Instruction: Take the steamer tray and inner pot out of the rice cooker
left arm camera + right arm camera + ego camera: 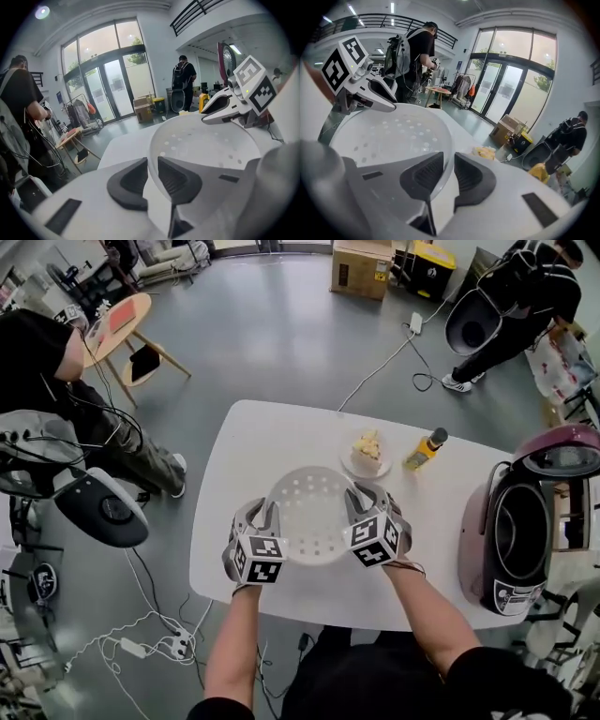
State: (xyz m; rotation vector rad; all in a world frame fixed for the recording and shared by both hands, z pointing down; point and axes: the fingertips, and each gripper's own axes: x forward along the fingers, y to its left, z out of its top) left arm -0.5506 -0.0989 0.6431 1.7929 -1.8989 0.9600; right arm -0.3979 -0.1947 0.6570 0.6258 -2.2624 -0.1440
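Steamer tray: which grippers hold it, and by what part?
Both: the left gripper and right gripper each clamp the steamer tray by its rim, on opposite sides.

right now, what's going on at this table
A person holds a white perforated steamer tray over the white table, gripping it from both sides. The left tongs are shut on its left rim and the right tongs on its right rim. The rice cooker stands open at the table's right end.

Left gripper (267, 517), right gripper (361, 501): jaws tight
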